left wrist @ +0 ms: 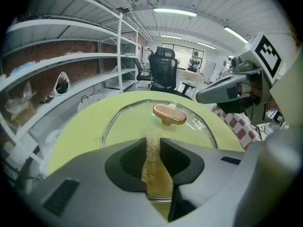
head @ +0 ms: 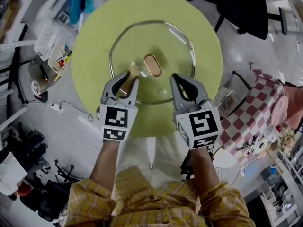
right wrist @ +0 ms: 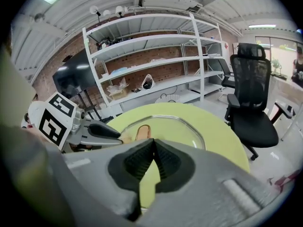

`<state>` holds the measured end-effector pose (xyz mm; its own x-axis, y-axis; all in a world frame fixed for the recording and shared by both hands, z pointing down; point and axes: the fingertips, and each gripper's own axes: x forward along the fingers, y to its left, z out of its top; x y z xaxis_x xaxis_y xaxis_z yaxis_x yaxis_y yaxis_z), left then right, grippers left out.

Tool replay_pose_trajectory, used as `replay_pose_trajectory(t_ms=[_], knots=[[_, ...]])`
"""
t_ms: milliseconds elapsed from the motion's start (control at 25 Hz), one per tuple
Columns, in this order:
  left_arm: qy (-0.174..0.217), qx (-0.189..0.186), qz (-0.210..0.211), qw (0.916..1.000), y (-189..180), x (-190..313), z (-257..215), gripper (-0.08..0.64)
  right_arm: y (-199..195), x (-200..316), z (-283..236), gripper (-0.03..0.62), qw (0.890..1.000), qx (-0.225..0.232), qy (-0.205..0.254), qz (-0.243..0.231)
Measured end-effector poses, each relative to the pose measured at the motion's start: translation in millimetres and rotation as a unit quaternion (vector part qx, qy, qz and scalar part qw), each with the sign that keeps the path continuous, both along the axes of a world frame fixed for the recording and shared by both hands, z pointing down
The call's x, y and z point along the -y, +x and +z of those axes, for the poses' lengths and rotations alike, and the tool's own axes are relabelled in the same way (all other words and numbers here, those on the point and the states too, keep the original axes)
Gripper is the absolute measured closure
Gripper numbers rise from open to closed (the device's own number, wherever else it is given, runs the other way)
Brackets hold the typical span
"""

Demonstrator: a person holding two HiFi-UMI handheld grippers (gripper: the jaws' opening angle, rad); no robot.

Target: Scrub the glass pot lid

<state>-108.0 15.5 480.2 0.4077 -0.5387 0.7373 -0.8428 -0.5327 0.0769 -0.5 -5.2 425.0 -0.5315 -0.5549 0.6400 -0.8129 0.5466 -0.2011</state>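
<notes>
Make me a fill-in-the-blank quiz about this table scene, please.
The green table under the glass pot lid is ___ in shape.
The left gripper grips the scrub pad; the right gripper has its jaws ___.
The office chair beyond the table is ___.
Missing words: round; shut; black.

A lab or workshop: white storage shelving (right wrist: 151,39); brick wall (right wrist: 175,52); office chair (right wrist: 251,79).

Round green table (head: 94,56), black office chair (right wrist: 253,112), white shelving (right wrist: 156,60), red-checked cloth (head: 258,112).
</notes>
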Motion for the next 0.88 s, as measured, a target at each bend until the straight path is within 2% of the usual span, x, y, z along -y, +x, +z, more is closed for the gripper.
replay_pose_trajectory(t_ms=[160,560,880], knots=[[0.001,-0.004,-0.006,1.0,4,-3,-1,0.465,12,3,-15,0.594,0.999,0.034,0.025,0.031],[0.01,-0.013,-0.021,0.9996,18,-12,-3,0.465,36,4,-43,0.594,0.992,0.045,0.1,0.069],[0.026,-0.015,-0.012,0.9995,35,-17,-4,0.465,43,2,-47,0.594,0.988,0.048,0.12,0.08]])
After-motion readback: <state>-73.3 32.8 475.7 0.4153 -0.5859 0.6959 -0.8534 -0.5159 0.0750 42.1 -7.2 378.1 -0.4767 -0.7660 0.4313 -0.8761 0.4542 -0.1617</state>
